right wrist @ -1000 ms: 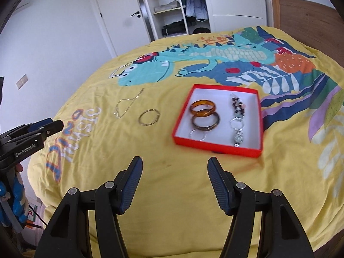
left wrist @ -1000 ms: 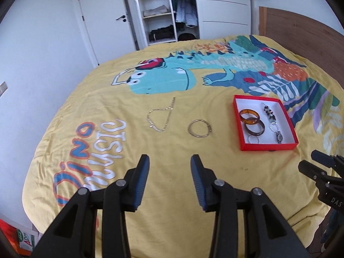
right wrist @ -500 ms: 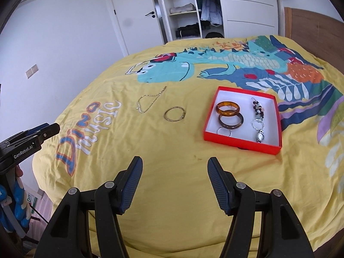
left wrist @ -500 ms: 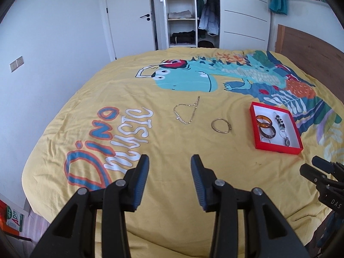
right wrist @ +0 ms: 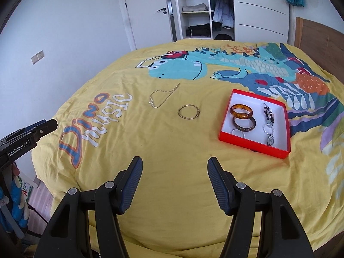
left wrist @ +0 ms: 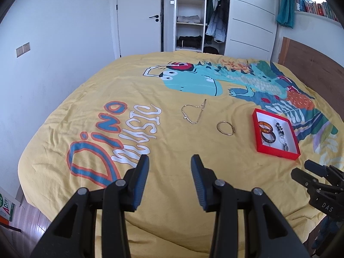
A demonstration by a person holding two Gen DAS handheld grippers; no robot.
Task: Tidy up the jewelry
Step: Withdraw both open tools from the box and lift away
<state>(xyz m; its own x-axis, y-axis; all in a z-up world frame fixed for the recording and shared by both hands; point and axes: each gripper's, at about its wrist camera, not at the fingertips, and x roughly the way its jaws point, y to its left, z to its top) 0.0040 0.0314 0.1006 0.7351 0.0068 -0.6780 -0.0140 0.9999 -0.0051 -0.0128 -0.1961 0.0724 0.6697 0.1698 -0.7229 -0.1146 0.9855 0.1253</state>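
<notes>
A red box (right wrist: 226,114) with a white inside lies on the yellow bedspread; it also shows in the left wrist view (left wrist: 255,129). It holds an amber bangle (right wrist: 241,111), a dark brown bangle (right wrist: 244,124), a thin ring, a beaded piece and a small watch (right wrist: 271,139). A gold bangle (right wrist: 188,112) (left wrist: 225,128) and a gold chain (right wrist: 162,98) (left wrist: 193,111) lie loose on the spread, left of the box. My left gripper (left wrist: 169,163) and my right gripper (right wrist: 174,165) are open and empty, above the bed's near edge.
The bedspread (left wrist: 150,146) has a dinosaur print and covers the whole bed. A wooden headboard (left wrist: 311,62) is at the right. An open wardrobe (left wrist: 193,17) and a white door stand behind the bed. Floor and a package show at the lower left.
Both grippers have pulled back from the jewelry and risen, so the bed looks smaller and farther. The left view has swung to the left. Nothing on the bed has moved.
</notes>
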